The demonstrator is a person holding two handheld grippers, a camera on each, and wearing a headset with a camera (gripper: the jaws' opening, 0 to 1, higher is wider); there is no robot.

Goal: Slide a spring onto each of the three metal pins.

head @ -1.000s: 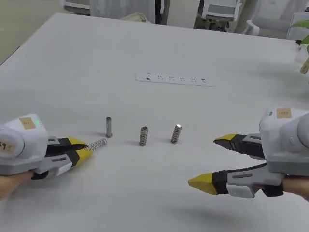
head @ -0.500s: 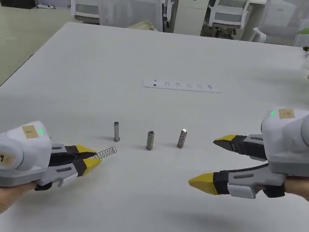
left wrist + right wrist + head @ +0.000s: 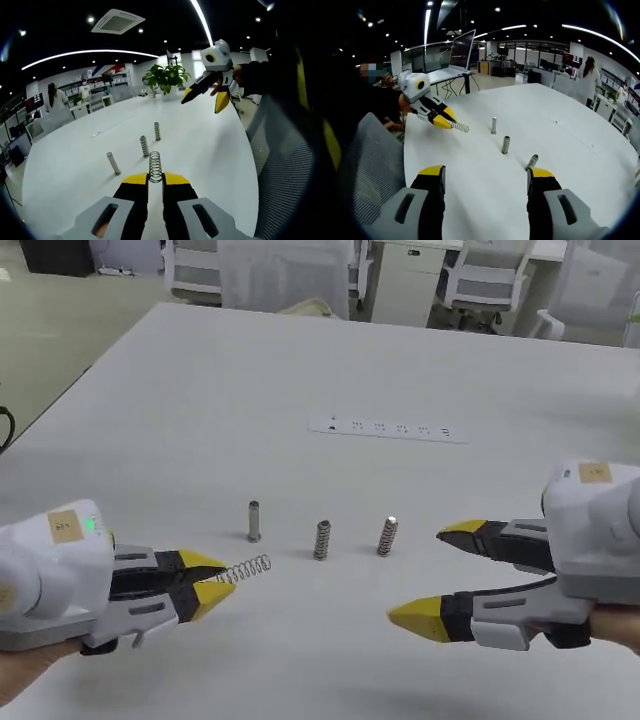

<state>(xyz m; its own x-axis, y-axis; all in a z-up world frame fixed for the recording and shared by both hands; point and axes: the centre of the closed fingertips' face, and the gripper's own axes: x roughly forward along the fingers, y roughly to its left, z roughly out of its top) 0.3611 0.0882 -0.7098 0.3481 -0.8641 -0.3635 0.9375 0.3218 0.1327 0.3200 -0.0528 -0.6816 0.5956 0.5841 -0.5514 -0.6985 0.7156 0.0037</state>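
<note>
Three metal pins stand in a row on the white table. The left pin is bare; the middle pin and the right pin each carry a spring. My left gripper is shut on one end of a loose spring, which sticks out from its yellow tips a little below and left of the bare pin. In the left gripper view the spring rises from the closed tips, with the bare pin to its left. My right gripper hangs open right of the pins, holding nothing.
A white power strip lies flat on the table beyond the pins. Office chairs stand past the far edge. In the right gripper view the left gripper comes in from the left, with a mesh chair back near.
My left gripper, with the spring held, has moved right and slightly forward, closer to the bare pin. The head camera has tilted up, so the pins sit lower. The right gripper has hardly moved.
</note>
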